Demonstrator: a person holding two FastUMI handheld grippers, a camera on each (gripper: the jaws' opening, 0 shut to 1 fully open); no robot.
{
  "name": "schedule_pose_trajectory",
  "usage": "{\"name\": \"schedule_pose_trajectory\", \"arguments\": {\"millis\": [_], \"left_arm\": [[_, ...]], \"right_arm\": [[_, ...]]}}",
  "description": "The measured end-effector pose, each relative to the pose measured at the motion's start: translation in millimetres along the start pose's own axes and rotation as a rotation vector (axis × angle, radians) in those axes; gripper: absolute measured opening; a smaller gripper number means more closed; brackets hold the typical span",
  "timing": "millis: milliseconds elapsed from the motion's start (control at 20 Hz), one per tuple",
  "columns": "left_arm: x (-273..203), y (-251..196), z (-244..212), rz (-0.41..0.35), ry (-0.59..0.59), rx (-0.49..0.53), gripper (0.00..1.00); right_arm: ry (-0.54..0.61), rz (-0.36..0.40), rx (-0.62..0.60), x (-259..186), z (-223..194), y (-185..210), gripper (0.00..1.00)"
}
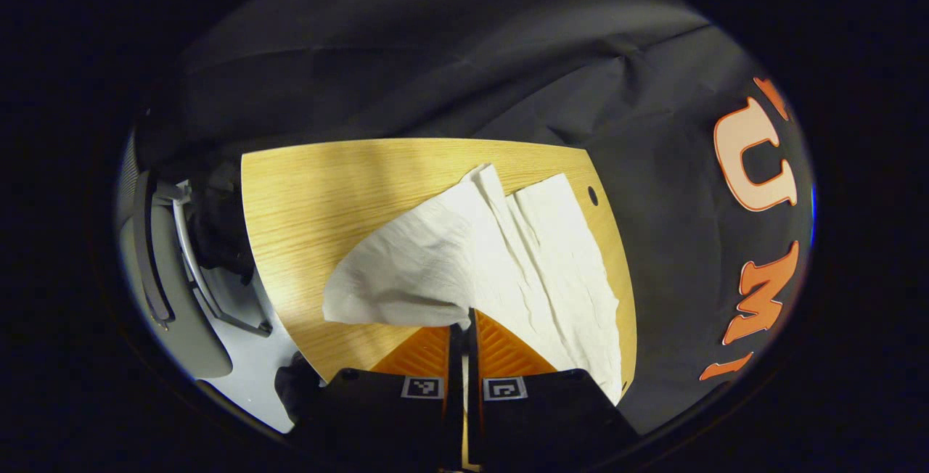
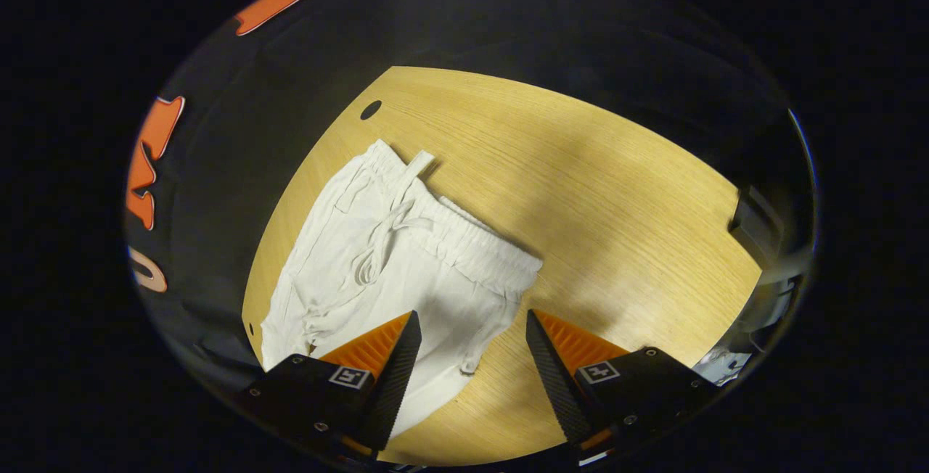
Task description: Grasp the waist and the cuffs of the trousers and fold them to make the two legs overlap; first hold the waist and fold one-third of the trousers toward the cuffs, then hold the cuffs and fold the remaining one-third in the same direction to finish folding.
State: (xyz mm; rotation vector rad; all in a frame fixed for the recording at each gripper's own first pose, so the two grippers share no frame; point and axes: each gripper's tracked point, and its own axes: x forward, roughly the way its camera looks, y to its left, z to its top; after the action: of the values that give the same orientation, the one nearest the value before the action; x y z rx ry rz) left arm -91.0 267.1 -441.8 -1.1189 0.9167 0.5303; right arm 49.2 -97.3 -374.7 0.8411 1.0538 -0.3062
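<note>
Left gripper (image 1: 464,328): fingers pressed together on a lifted edge of the white trousers (image 1: 508,255). Which part of the garment this edge is, cuff or otherwise, cannot be told from here. From the pinch one flap bulges off to the view's left, raised clear of the wood; the rest runs away from the gripper as long creased panels lying flat toward the far edge of the tabletop (image 1: 305,197).

Right gripper (image 2: 470,328): fingers spread wide, holding nothing, poised above the near part of the trousers (image 2: 392,270). One finger overlaps the cloth; the other sits over bare tabletop (image 2: 617,190) just beside the fabric's edge.

Farther out in the right gripper view: the elastic waistband (image 2: 472,241) with its drawstring (image 2: 381,244) lies straight ahead of the open fingers, running crosswise to them.

Judgement: the legs are not yet stacked. The garment's long axis runs from the left gripper's pinch out toward the waistband, so the right gripper is the nearer one for the waist. It would need to advance forward and drop onto the band. Risk: the left gripper's pull dragging the waist out of reach.

Beyond the tabletop: dark booth cloth.
</note>
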Motion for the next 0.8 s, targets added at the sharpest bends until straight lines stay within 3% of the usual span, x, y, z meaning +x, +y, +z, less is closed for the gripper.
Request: {"name": "schedule_pose_trajectory", "arguments": {"millis": [200,250,300,350,400,450,650,700,800], "left_arm": [[-17,-27,12,-0.027,-0.031,0.065,0.06],[-21,-35,14,-0.036,-0.041,0.07,0.06],[-24,-42,15,-0.044,-0.044,0.075,0.06],[-28,-49,16,-0.05,-0.05,0.087,0.06],[-32,-55,17,-0.057,-0.058,0.097,0.06],[-37,-64,18,-0.063,-0.07,0.1,0.06],[-53,-78,21,-0.058,-0.105,0.093,0.06],[-55,-78,23,-0.047,-0.112,0.097,0.06],[-56,-81,24,-0.032,-0.111,0.101,0.06]], "right_arm": [[0.022,-0.027,0.034,16,1,-5,0.8],[0.04,-0.047,0.043,20,-1,-6,0.68],[0.058,-0.054,0.057,24,-4,-7,0.75],[0.058,-0.044,0.075,27,-1,-4,0.64],[0.061,-0.045,0.089,28,0,-6,0.69],[0.063,-0.045,0.109,26,3,-8,0.65],[0.079,-0.06,0.206,34,9,-17,0.39],[0.084,-0.031,0.239,34,11,-13,0.16],[0.071,0.02,0.279,28,19,-4,0.1]]}}
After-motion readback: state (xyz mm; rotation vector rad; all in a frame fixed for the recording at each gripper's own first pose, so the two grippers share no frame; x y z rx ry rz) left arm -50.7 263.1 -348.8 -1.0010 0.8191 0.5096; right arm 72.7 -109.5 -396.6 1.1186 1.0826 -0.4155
